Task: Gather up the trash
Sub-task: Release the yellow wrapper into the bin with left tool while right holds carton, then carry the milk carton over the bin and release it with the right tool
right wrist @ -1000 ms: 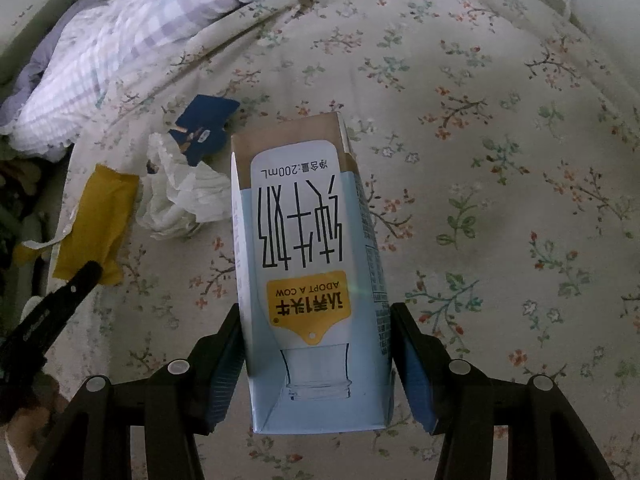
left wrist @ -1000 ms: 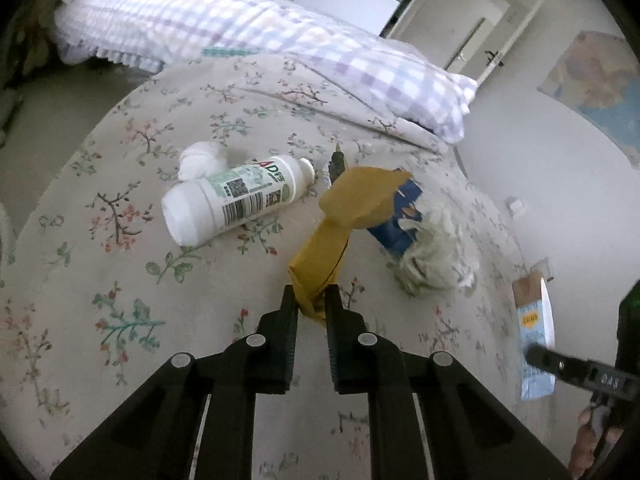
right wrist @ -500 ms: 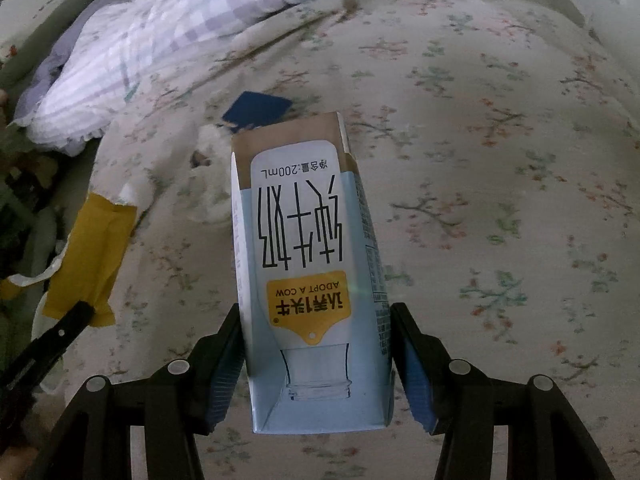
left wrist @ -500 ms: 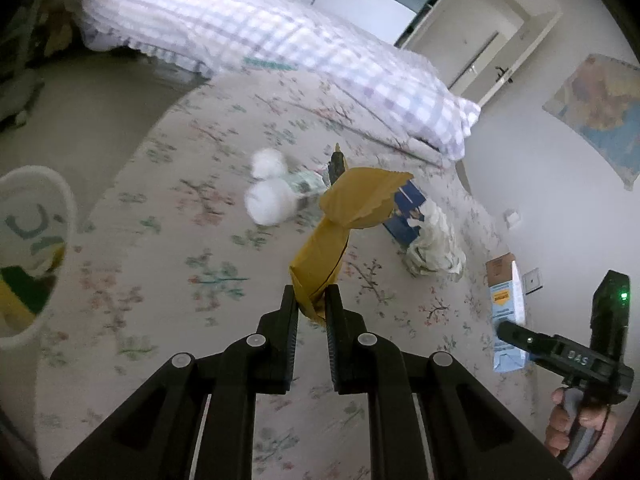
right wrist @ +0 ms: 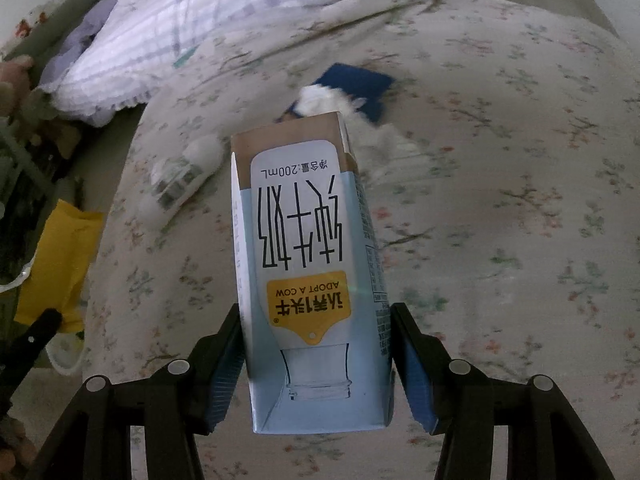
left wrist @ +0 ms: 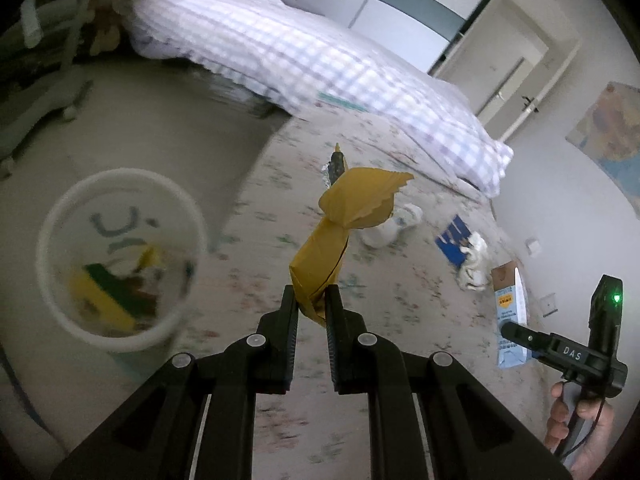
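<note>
My left gripper (left wrist: 311,307) is shut on a yellow wrapper (left wrist: 344,224) that stands up from its jaws, held over the left edge of the floral bed. A white trash bin (left wrist: 52,216) with scraps inside stands on the floor at lower left. My right gripper (right wrist: 318,330) is shut on a pale blue milk carton (right wrist: 304,264), held above the bed; the same carton (left wrist: 510,312) shows at right in the left wrist view. On the bed lie a white bottle (right wrist: 182,178), a crumpled tissue (left wrist: 474,260) and a blue packet (right wrist: 356,86).
The floral bedspread (right wrist: 500,200) fills most of both views, with a checked quilt (left wrist: 320,64) bunched at its far end. A chair base (left wrist: 36,108) stands on the floor at left. A person's hand (left wrist: 580,428) holds the right gripper's handle.
My left gripper has carried the yellow wrapper leftward off the bed's middle, and the trash bin has come into view. The right gripper has moved along over the bed with the carton.
</note>
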Motion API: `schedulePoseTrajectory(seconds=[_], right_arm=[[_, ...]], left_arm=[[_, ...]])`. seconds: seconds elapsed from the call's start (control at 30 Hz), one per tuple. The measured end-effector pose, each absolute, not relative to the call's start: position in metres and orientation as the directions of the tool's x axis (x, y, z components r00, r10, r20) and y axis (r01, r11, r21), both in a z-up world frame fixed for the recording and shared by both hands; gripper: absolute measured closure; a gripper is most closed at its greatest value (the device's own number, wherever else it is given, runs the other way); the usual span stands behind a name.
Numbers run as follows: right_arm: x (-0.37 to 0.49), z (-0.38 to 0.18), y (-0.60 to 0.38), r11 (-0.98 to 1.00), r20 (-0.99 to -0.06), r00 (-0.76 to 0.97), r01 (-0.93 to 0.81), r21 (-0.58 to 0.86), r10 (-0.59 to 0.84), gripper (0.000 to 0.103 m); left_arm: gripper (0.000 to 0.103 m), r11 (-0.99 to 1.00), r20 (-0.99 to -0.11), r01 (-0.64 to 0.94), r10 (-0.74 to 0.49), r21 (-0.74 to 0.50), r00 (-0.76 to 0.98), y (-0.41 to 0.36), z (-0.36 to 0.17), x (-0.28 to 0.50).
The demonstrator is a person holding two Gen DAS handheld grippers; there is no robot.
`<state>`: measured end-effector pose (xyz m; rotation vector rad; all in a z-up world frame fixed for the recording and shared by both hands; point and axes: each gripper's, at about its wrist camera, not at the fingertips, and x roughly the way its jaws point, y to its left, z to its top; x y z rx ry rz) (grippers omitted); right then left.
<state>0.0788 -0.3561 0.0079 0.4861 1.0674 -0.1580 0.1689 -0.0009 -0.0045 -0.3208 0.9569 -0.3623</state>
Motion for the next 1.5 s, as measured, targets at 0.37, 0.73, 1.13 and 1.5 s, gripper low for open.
schedulePoseTrajectory(seconds=[0.37,0.73,1.13,1.5], right_arm=[[0.107,0.005,-0.287,0.928,-0.869,0.478,0.249,0.278,0.133,0.042],[0.131,-0.005,-0.224,0.947,-0.872,0.457,0.167,0.276,0.174,0.042],[0.162,-0.011,-0.153,0.955,-0.862,0.453,0.072,0.289,0.227,0.042],[0.197,-0.035,-0.078,0.951,-0.859,0.427,-0.005,0.310,0.282,0.042]], left_arm=[[0.089,0.907,-0.752,0.006,-0.354,-0.422,0.556,0.089,-0.015,0.169],[0.084,0.921,-0.802,-0.162,-0.210,-0.354,0.559,0.144,-0.032,0.181],[0.017,0.968,-0.876,-0.201,-0.037,-0.151,0.480,0.172,-0.050,0.177],[0.013,0.977,-0.893,-0.193,0.004,-0.093,0.450,0.205,-0.056,0.158]])
